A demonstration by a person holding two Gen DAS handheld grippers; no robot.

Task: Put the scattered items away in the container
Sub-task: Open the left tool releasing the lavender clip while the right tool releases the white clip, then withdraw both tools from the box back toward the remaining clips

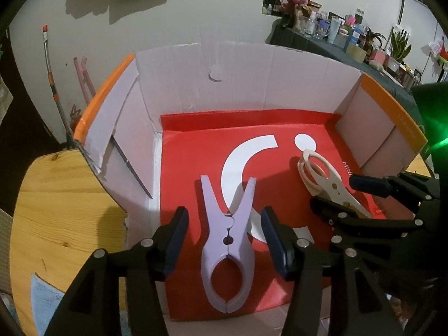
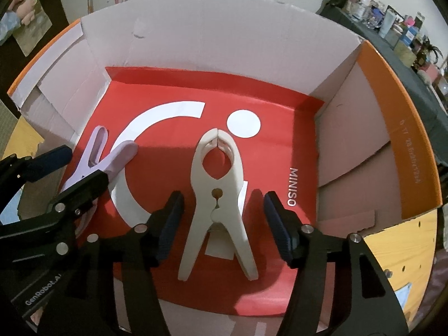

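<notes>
- Left hand-held gripper [image 1: 225, 240] stands open, pads clear of the lilac clip [image 1: 228, 240] lying flat on the red liner [image 1: 196, 151] inside the cardboard box [image 1: 238, 78].
- Right hand-held gripper [image 2: 224, 224] is open too, cream clip [image 2: 217, 196] loose between its jaws.
- Risk, as I judge it: the two grippers sit close together, so lifting out carelessly could snag a clip and drag it.

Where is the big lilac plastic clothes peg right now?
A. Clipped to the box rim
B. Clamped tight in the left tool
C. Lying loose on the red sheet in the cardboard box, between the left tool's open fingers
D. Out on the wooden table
C: the big lilac plastic clothes peg lies on the red sheet inside the cardboard box, with gaps between it and the fingers of the left tool.
</notes>
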